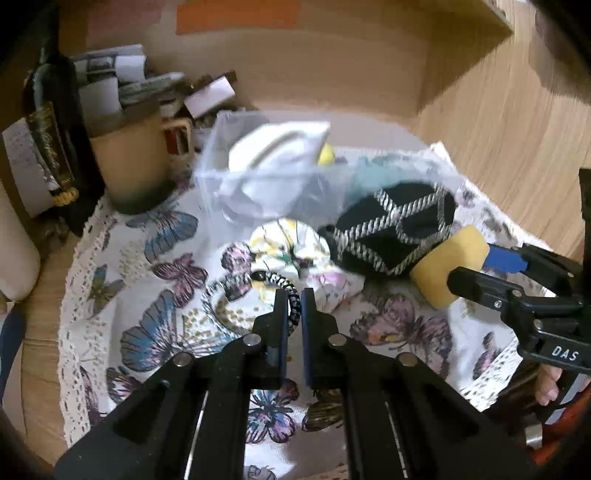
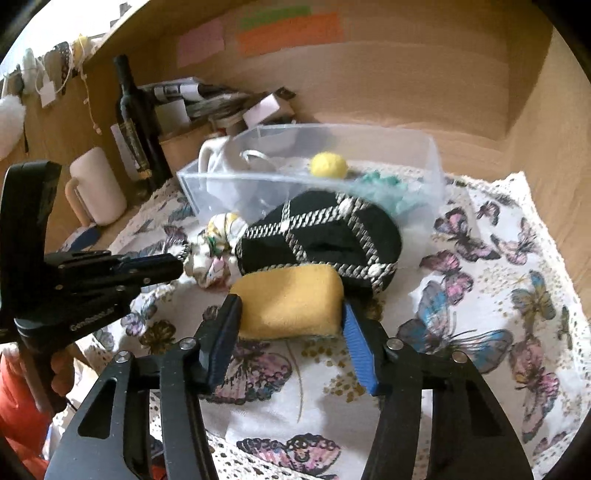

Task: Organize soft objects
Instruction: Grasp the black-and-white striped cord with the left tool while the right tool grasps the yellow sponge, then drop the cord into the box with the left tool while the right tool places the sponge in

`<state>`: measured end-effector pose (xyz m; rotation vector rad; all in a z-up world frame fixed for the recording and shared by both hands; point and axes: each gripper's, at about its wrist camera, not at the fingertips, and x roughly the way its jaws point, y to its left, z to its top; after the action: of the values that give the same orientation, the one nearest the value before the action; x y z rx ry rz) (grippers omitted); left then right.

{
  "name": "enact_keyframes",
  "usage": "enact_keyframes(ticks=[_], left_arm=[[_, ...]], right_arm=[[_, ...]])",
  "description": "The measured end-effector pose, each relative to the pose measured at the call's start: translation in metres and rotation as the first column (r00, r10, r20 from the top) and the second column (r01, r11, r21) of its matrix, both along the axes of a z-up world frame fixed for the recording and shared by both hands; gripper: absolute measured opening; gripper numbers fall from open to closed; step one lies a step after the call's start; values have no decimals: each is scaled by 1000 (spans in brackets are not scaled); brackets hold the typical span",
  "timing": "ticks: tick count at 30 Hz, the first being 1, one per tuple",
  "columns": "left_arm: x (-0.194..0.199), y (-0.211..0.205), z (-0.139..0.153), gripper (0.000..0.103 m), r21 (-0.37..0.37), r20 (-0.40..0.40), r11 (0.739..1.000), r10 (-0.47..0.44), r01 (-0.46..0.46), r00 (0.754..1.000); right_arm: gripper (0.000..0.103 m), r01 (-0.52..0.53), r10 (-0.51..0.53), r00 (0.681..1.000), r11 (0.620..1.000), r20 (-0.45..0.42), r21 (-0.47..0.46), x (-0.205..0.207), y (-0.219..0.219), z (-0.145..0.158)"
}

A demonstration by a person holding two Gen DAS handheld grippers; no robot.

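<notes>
Sponge (image 2: 288, 301) between right fingers (image 2: 360, 347), black pouch (image 2: 317, 236) behind; left fingers (image 1: 282, 314) clenched on hairband (image 1: 291, 299).

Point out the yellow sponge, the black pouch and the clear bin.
yellow sponge (image 2: 291, 301): right wrist view, top face.
black pouch (image 2: 325, 236): right wrist view, its middle.
clear bin (image 2: 434, 162): right wrist view, right wall.

We see a light wooden desk alcove (image 2: 406, 74) with coloured sticky notes (image 2: 288, 31) on its far wall, a butterfly-print cloth (image 2: 498, 295) spread across the surface, and daylight from far left.
</notes>
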<state>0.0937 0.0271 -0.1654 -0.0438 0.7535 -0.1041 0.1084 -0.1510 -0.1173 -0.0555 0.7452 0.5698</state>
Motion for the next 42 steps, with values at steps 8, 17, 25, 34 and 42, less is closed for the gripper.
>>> enact_keyframes(ticks=[8, 17, 25, 34, 42], left_arm=[[-5, 4, 29, 5, -29, 70, 1000, 10, -8, 997], [3, 12, 62, 5, -47, 145, 999, 9, -2, 989], [24, 14, 92, 5, -51, 205, 999, -6, 17, 979], [64, 11, 108, 5, -40, 235, 999, -22, 32, 972], [114, 2, 83, 5, -42, 136, 998, -37, 43, 990]], right_arm=[[51, 35, -37, 996, 999, 78, 26, 0, -11, 25], [51, 70, -77, 987, 996, 140, 56, 9, -20, 44], [51, 82, -94, 978, 994, 187, 75, 22, -20, 62], [51, 68, -83, 975, 995, 208, 80, 52, -8, 70], [51, 47, -54, 990, 997, 128, 55, 90, 10, 53]])
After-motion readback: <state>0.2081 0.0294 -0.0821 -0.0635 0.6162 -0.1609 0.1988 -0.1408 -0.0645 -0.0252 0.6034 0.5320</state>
